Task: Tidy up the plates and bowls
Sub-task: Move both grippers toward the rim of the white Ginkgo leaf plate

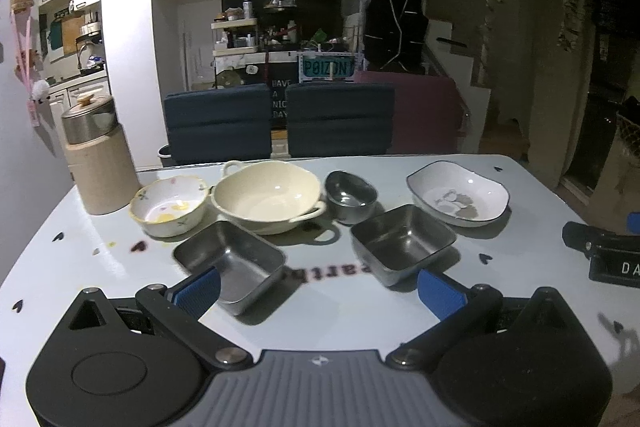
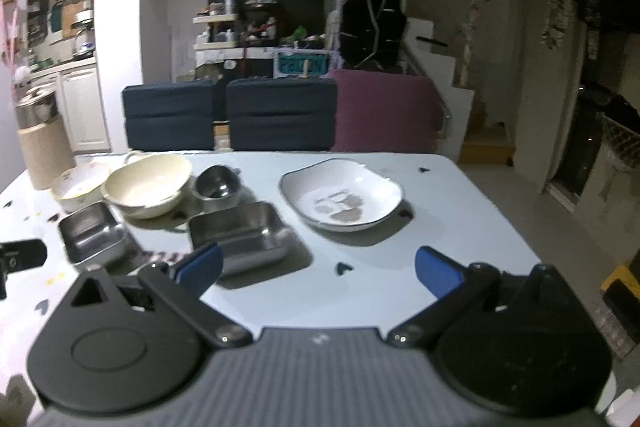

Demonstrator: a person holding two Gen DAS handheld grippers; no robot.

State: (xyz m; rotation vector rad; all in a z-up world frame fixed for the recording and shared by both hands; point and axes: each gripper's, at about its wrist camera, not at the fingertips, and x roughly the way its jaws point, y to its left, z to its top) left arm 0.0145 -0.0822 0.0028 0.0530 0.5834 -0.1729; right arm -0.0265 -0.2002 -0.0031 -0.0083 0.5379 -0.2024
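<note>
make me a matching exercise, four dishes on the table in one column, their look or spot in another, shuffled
Column 1:
1. handled bowl
2. flowered bowl
3. round metal cup
4. white dish

Column 2:
A. shiny steel, between the handled bowl and the white dish
B. cream, largest
C. dark rim, farthest right
D. yellow rim, beside the canister

Pairs: 1-B, 2-D, 3-A, 4-C

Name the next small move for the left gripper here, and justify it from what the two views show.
Probably ease the left gripper forward onto the near rim of the left steel tray. Its jaws stand open and empty, that tray lies closest, and a matching steel tray sits apart, so the two could nest.
</note>
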